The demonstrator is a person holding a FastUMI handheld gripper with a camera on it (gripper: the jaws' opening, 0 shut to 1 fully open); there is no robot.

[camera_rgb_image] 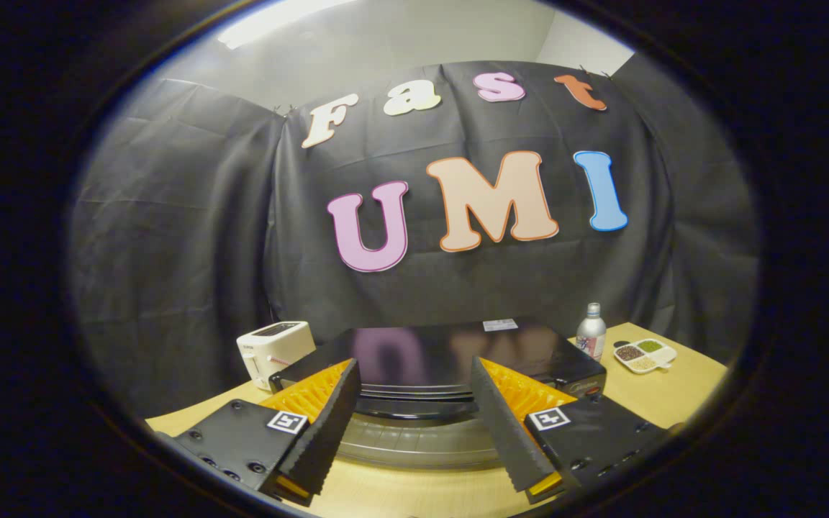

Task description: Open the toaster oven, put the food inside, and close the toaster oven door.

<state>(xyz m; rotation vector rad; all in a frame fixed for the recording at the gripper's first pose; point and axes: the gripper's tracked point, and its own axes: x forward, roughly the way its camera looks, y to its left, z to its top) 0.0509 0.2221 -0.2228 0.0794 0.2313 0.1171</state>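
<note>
The gripper (414, 374) hung low over the table with its two fingers spread wide apart, nothing held between them. Each finger (328, 424) was a long wedge with a toothed, ribbed inner face, and each sat on a blocky mount carrying a small square black-and-white marker tag.

The glossy black, flat-topped toaster oven (443, 356) lay just ahead of the fingers and partly between them, in the lower centre of the frame. Its top was smooth enough to mirror the wall behind it. Its long axis ran left to right across the view, and its front faced the gripper. Along that front ran a curved, silvery-grey band (414, 439), bowed by the lens; whether this was the door or its handle could not be told. A small pale sticker (499, 324) sat near the back edge of the top, its print too small to read. Faint lettering marked the right front corner, also unreadable.

To the left of the oven, in the lower left of the frame, stood a white, rounded plastic slot toaster (275, 351) with dark slots on top. To the right stood a slim silvery bottle (591, 333) with a white cap and a patterned label. Just beyond it to the right rested a white divided dish (645, 355) holding small heaps of dark, green and pale grains. Everything rested on a light tan wooden table (681, 396) with a smooth matte surface.
</note>
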